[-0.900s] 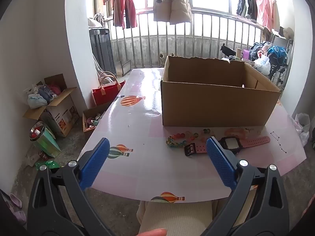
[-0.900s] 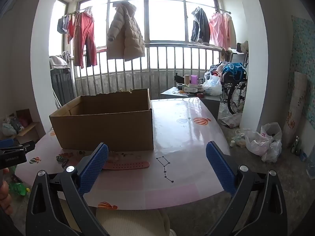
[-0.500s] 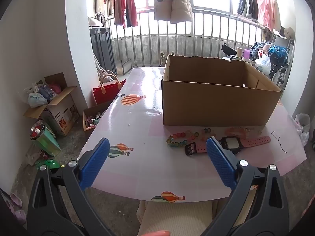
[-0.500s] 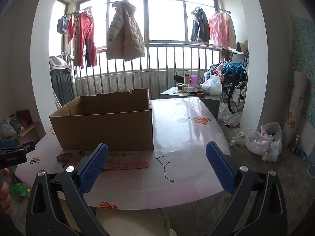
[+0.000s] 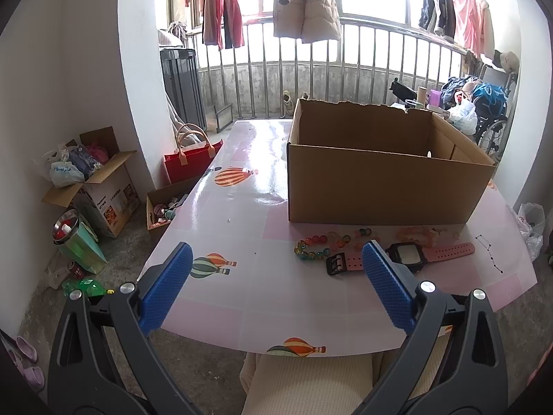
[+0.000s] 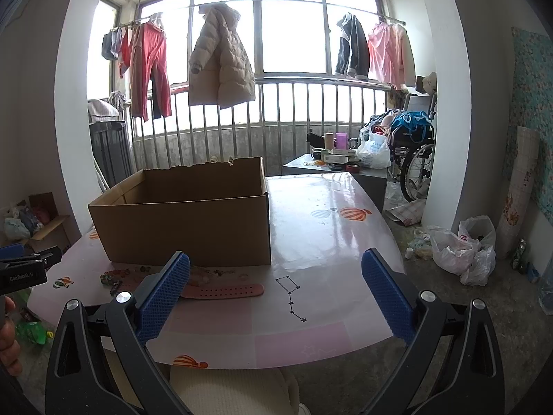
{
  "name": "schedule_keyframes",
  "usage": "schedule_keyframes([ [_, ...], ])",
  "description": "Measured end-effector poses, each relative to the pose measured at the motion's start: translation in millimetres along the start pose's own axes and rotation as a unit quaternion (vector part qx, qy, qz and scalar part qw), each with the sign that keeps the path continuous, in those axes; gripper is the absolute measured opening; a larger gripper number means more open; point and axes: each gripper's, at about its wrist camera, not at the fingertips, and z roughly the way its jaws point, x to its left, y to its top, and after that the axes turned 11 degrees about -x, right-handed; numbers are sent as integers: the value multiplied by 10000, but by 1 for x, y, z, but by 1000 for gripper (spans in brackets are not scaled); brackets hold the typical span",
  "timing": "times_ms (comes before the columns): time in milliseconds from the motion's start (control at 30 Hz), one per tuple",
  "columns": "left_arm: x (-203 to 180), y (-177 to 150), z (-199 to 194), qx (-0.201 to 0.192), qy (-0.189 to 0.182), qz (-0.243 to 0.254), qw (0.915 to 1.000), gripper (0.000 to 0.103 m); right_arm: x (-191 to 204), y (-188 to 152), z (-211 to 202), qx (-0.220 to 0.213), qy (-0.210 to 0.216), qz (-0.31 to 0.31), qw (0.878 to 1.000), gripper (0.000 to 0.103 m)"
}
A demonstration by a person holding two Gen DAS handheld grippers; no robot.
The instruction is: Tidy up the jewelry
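Note:
An open cardboard box (image 5: pixel 383 186) (image 6: pixel 186 228) stands on the pink table (image 5: pixel 242 228) (image 6: pixel 328 242). Before its front wall lie a pink watch with a black face (image 5: pixel 408 256), its strap (image 6: pixel 224 290) showing in the right wrist view, a bracelet of coloured beads (image 5: pixel 312 247) (image 6: pixel 110 278) and small peach trinkets (image 5: pixel 418 233). My left gripper (image 5: pixel 276 266) hovers open over the table's near edge, short of the jewelry. My right gripper (image 6: pixel 276 273) is open too, held above the near edge right of the watch. Nothing lies between either pair of blue pads.
A cream cushioned seat (image 5: pixel 311 384) sits below the table's near edge. Boxes, a red bag (image 5: pixel 190 162) and a bin (image 5: pixel 74 242) crowd the floor at left. Plastic bags (image 6: pixel 463 249), a wheelchair (image 6: pixel 414 159) and a side table (image 6: pixel 338 166) stand at right. The other gripper's tip (image 6: pixel 24 266) shows at left.

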Motion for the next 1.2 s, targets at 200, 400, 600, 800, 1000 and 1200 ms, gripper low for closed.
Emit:
schedule_keyframes([
  [200,-1,0,-2,-24,-17,17,10000,95,-1,0,0,-5,0,10,10000,97],
  [400,-1,-1,-2,-25,-13,13,10000,95,1,2,0,-11,-1,4,10000,97],
  [600,-2,0,-2,-24,-14,20,10000,95,1,2,0,-9,1,1,10000,97],
  [800,-3,1,-2,-26,-25,20,10000,95,1,1,-1,-20,0,8,10000,97],
  [1000,-3,0,-2,-26,-24,24,10000,95,2,4,-1,-21,2,8,10000,97],
  [1200,-4,0,-3,-21,-30,26,10000,95,2,6,-1,-21,2,12,10000,97],
])
